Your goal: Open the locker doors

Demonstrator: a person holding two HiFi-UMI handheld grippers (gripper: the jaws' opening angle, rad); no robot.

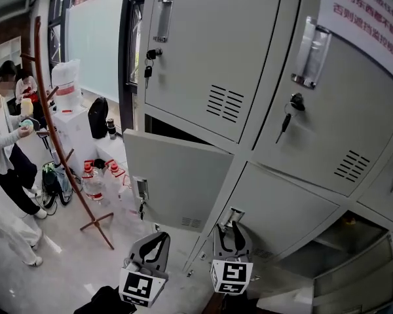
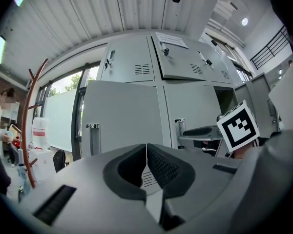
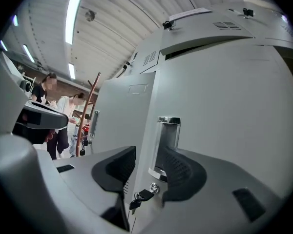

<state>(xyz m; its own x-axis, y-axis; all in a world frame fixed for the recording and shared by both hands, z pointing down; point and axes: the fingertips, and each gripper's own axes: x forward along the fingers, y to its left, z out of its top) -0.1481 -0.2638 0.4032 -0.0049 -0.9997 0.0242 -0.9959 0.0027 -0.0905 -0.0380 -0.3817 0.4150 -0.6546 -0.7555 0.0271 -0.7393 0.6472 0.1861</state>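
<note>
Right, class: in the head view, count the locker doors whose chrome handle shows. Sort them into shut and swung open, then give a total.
Shut doors: 3 (upper left, upper right, lower middle)
Open doors: 1 (lower left)
Total: 4

A coat stand (image 1: pixel 96 223) stands left of the lockers (image 1: pixel 209 38). Bottles (image 1: pixel 95 178) sit on the floor (image 1: pixel 65 267) between it and the open door (image 1: pixel 177 175).

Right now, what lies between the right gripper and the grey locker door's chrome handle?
Nothing. In the right gripper view the right gripper, fingers open, frames the chrome recessed handle, dark-headed key below.
</note>
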